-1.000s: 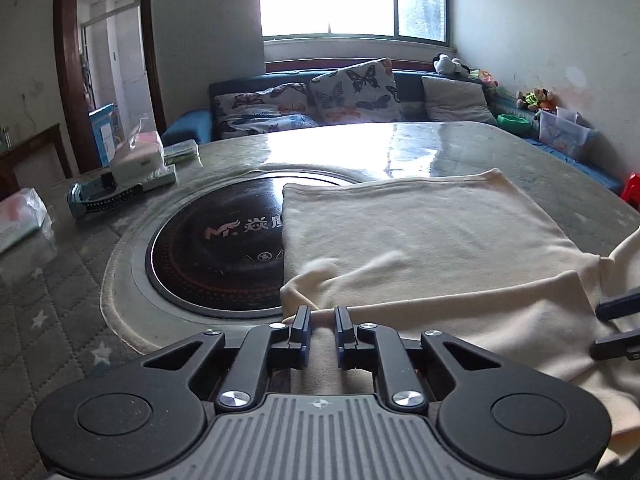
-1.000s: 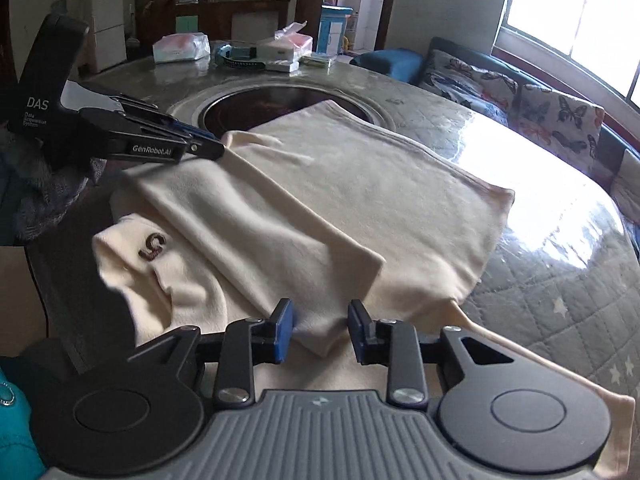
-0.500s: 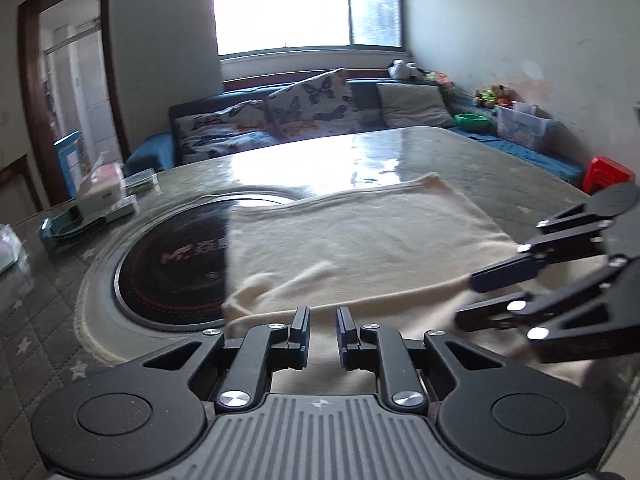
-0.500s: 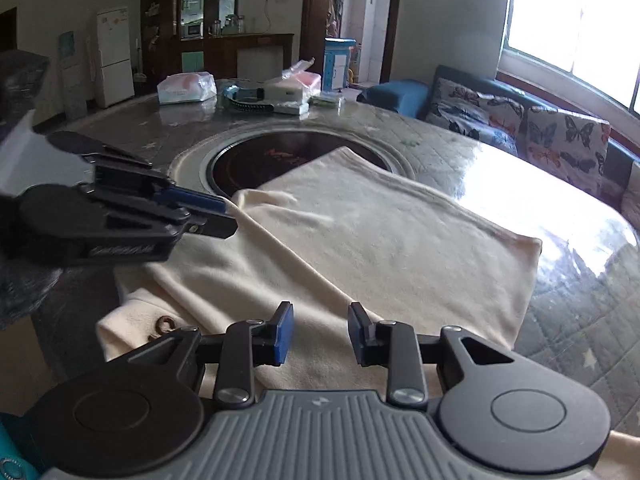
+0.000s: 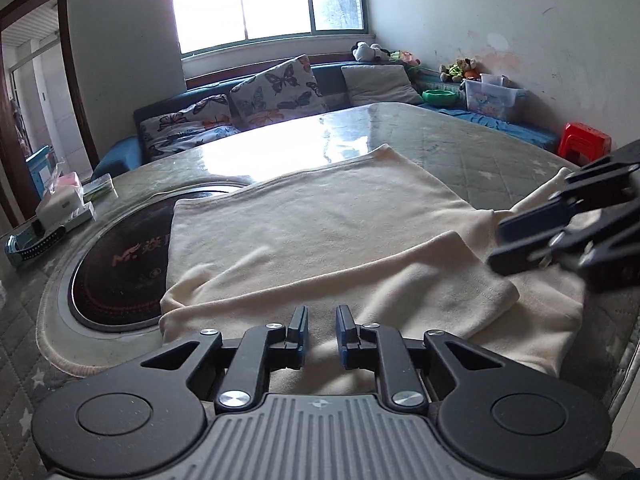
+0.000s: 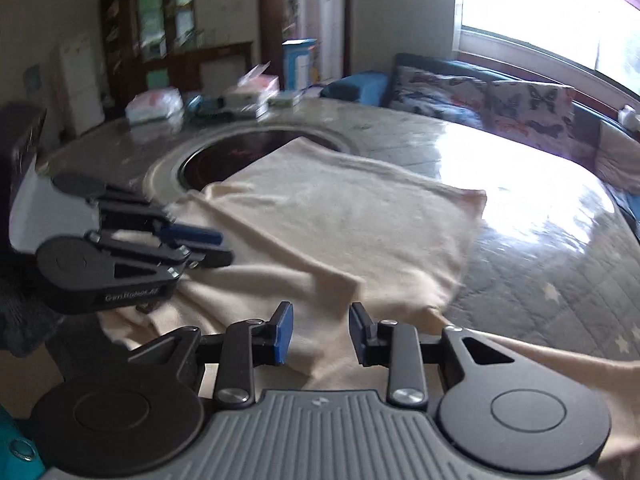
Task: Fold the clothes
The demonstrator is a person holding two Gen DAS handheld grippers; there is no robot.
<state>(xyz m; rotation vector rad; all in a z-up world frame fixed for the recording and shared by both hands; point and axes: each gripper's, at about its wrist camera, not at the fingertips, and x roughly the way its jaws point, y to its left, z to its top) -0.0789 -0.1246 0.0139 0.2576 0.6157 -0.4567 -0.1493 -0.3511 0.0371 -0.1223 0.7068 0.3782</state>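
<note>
Lying across the round table (image 5: 472,152), the cream shirt (image 5: 320,220) has its far corner draped over the dark glass cooktop (image 5: 120,268) set into the middle, while its near part reaches the table's edge closest to the cameras. One sleeve (image 5: 420,280) is folded in over the body, with its cuff end toward the right in the left wrist view.

The left gripper (image 5: 321,326) sits low over the near part of the shirt, its fingers a narrow gap apart with only cloth seen beneath them; nothing is pinched between the pads. The right gripper (image 6: 320,328) stands with a somewhat wider gap, also empty, above the folded sleeve's end. Each gripper shows in the other's view: the right one comes in from the right edge of the left wrist view, blurred, over the sleeve's cuff, and the left one comes in from the left of the right wrist view, over the shirt's near left part.

At the far left of the table are a tissue box (image 5: 60,200) and a plastic packet (image 6: 154,106). A sofa with butterfly cushions (image 5: 276,92) runs under the window (image 5: 264,0).
</note>
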